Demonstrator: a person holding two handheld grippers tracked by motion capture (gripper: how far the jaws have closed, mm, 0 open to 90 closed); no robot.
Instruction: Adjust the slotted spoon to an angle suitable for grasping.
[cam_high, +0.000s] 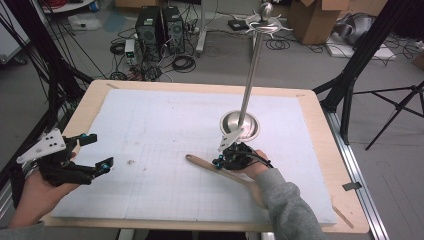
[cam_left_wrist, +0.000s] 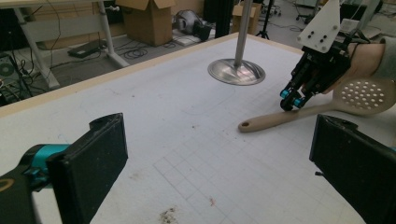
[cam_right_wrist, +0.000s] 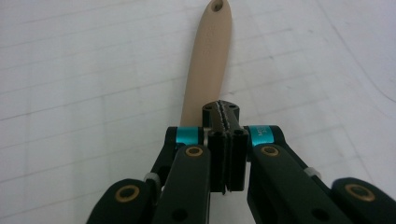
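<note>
We have the right gripper (cam_right_wrist: 223, 119) jaws pressed together, tips above the slotted spoon (cam_left_wrist: 299, 112) handle, nothing gripped. Left gripper (cam_high: 95, 150) is spread wide, well apart.

One slotted spoon (cam_left_wrist: 299, 112), one metal stand (cam_high: 240, 125), one white mat (cam_high: 150, 125), two grippers: left gripper (cam_high: 95, 152), right gripper (cam_high: 218, 161).

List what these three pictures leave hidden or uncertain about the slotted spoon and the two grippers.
- Slotted spoon: high view, its bowl is hidden by the right hand.
- Right gripper: right gripper view, shut jaws cover the handle; contact unclear.
- Left gripper: left gripper view, body cut off by the bottom edge.
</note>
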